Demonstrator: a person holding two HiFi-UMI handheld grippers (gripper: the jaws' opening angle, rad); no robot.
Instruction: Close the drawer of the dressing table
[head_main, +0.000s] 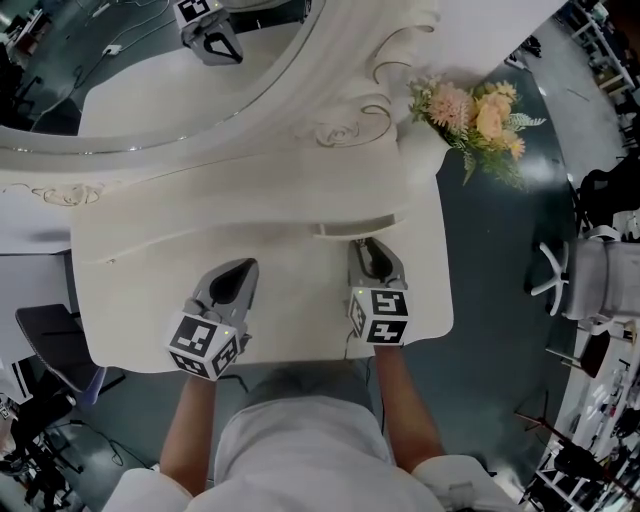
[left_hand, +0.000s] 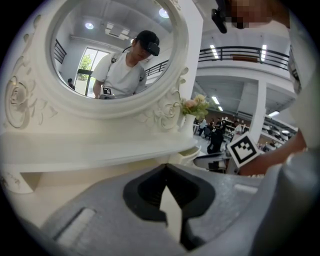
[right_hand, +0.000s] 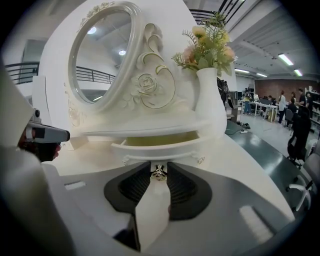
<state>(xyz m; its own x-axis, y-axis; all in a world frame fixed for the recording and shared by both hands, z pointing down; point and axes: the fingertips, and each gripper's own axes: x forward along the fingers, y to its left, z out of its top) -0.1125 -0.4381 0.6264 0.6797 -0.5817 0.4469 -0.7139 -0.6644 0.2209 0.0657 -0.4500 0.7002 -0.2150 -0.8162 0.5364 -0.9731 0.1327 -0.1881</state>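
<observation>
Small cream drawer with a curved front (right_hand: 160, 146), partway open under the low shelf below the mirror, on the right half of the table top; pale yellowish inside showing. Likely light, rigid and free-running, so in need of only a gentle, straight push; probably apt to bind if shoved askew. Best taken at the small shiny metal knob (right_hand: 159, 173) in the middle of its front, or else pressed flat on the front panel. Knob tiny and smooth, likely slippery, perhaps delicate.

Right gripper (right_hand: 159, 169) level with it, jaws narrow, pinched on that knob from both sides, nothing else between them. Left gripper (left_hand: 165, 169) low over the table top, further left and apart from the drawer, jaws tip to tip, holding nothing.

Around: cream dressing table with a wavy edge (head_main: 200, 250); oval mirror in a carved white frame (right_hand: 102, 55); white vase (right_hand: 210, 100) of pink and peach flowers (right_hand: 207, 42) on the shelf above the drawer's right end. Possibly tippable, so no hard slam.
</observation>
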